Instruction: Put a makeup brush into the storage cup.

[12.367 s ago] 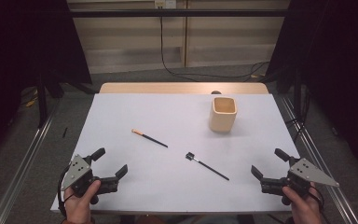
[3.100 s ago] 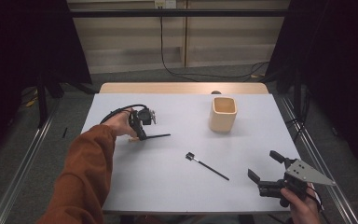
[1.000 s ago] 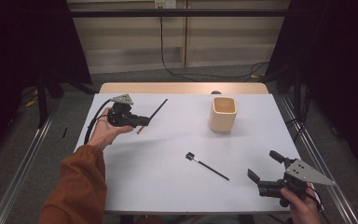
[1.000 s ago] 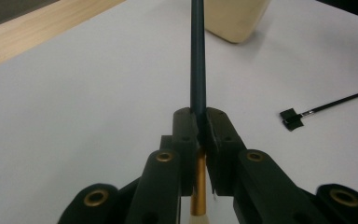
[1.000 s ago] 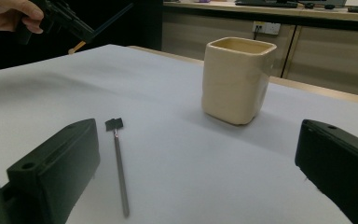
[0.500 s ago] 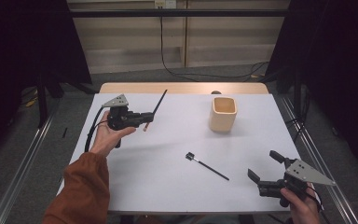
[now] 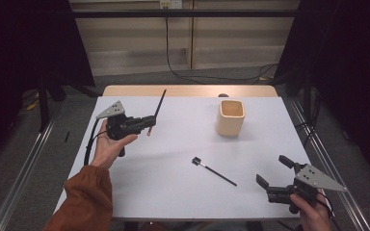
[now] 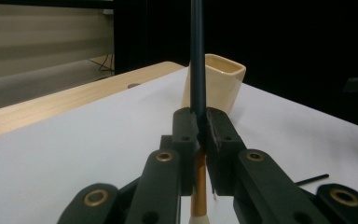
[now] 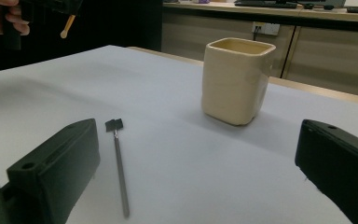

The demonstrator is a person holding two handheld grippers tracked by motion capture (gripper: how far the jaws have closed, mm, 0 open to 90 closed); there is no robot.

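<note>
The left gripper, jaws clamped on a thin dark brush, holds it lifted above the table's left side, apparently mid-carry toward the cream cup; next comes lining it up over the cup's mouth. The right gripper rests with jaws apart near a second brush, while the held brush's top is cut off in the left gripper view.

Nothing here can be read: no word, number, brand or sign stands on anything I can see. The cream cup is plain on every side that shows, and the white tabletop carries no print. The grey plates on the tongs are blank as well.
</note>
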